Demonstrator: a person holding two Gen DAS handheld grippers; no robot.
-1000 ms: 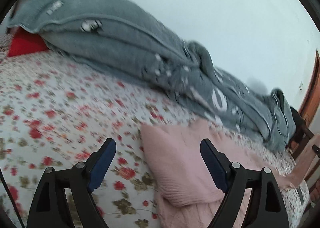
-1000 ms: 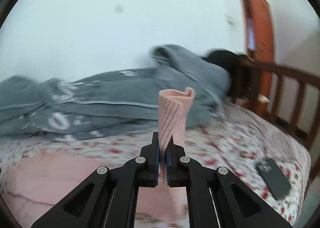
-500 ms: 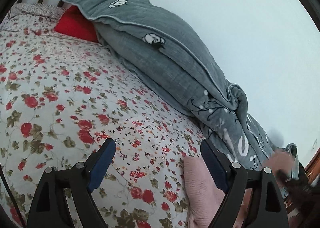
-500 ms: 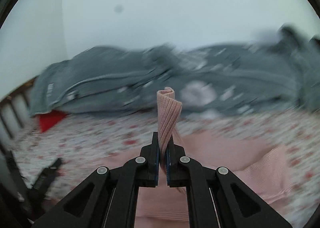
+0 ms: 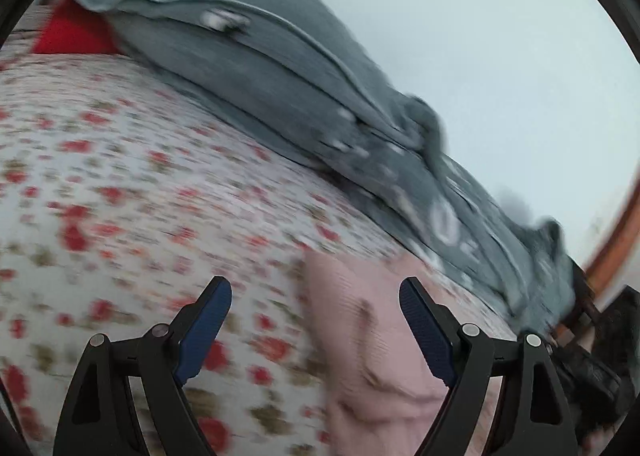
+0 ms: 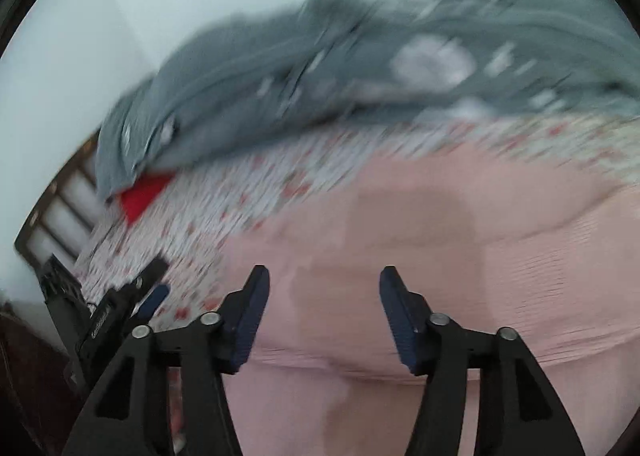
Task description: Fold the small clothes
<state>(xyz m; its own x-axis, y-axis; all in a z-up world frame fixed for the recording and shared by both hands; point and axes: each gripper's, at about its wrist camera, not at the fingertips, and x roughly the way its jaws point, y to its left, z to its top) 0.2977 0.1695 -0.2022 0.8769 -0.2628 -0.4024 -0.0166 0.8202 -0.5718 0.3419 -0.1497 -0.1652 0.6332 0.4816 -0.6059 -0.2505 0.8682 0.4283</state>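
A pink knit garment (image 6: 460, 256) lies partly folded on the floral bed (image 5: 120, 183). The right hand-held gripper (image 6: 324, 312) hovers over it, jaws wide, holding nothing. The left hand-held gripper (image 5: 316, 320) is equally open and empty at its edge. Flattening creases next seems wise. No containers appear.

The left hand-held gripper (image 5: 316, 320) has matte black angular arms with triangular cut-outs, silver round screws at the joints, and dark blue ribbed pads (image 5: 424, 332) on its fingers. The right hand-held gripper (image 6: 324, 308) looks the same: black frame, silver screws, blue pads (image 6: 248, 316).
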